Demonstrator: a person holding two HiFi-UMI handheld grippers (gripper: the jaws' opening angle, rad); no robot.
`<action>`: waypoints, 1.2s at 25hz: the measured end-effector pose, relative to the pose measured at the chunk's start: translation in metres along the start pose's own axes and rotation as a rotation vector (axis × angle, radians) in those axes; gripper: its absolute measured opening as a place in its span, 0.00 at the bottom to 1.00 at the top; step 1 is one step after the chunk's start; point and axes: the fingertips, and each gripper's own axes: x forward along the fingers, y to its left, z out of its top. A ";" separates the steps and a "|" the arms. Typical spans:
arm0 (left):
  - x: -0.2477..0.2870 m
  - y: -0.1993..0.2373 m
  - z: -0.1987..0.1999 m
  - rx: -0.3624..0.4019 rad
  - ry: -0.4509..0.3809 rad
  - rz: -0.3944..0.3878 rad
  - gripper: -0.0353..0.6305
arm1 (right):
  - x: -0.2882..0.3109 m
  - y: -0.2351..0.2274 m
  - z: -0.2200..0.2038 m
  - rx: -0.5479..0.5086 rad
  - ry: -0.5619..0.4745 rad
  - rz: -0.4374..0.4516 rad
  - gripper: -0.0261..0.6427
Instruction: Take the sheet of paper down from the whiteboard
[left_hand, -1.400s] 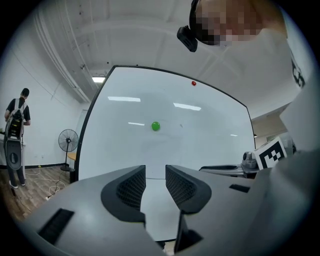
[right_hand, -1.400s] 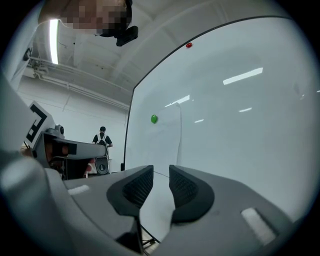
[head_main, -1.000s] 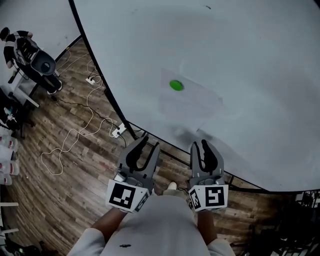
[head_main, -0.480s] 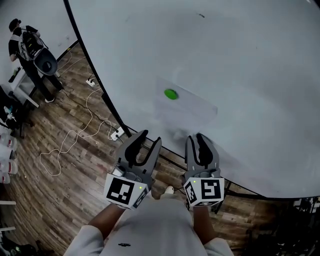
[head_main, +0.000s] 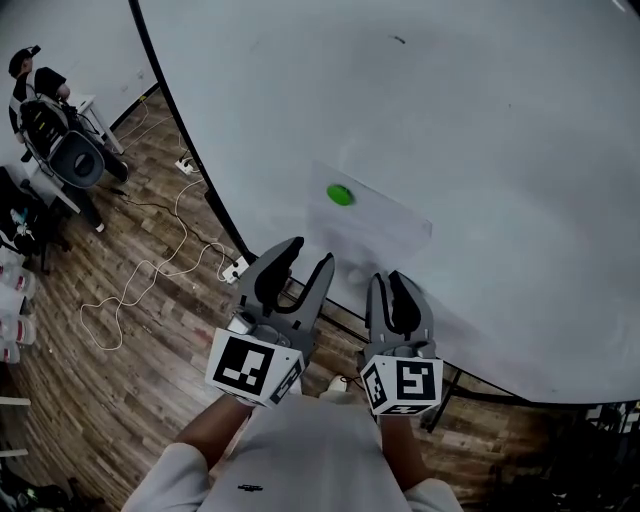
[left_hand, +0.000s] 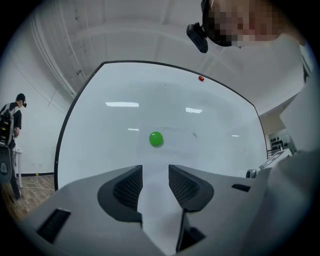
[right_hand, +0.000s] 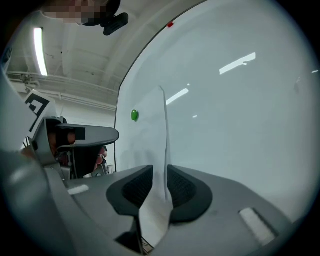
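Left gripper (head_main: 308, 255) jaws just opened wide, empty, right gripper (head_main: 388, 282) clamped on sheet of paper (head_main: 380, 230), free edge upright

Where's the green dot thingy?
In the head view, the green magnet is stuck on the whiteboard, left of the middle, pinning the top of the sheet of paper.

One whiteboard (head_main: 480, 120), one sheet of paper (head_main: 378, 228), one green magnet (head_main: 340, 194), one red magnet (left_hand: 201, 78), two grippers (head_main: 308, 252) (head_main: 389, 280), one bystander (head_main: 40, 80)
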 end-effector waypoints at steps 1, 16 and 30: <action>0.001 0.000 0.002 0.002 -0.003 0.001 0.28 | 0.000 0.000 0.000 0.002 0.001 -0.002 0.19; 0.012 0.004 0.011 0.020 -0.008 0.007 0.28 | 0.009 -0.007 0.001 0.028 0.008 -0.067 0.06; 0.029 -0.003 0.044 0.059 -0.046 0.001 0.29 | 0.005 -0.006 0.003 0.038 0.014 -0.050 0.06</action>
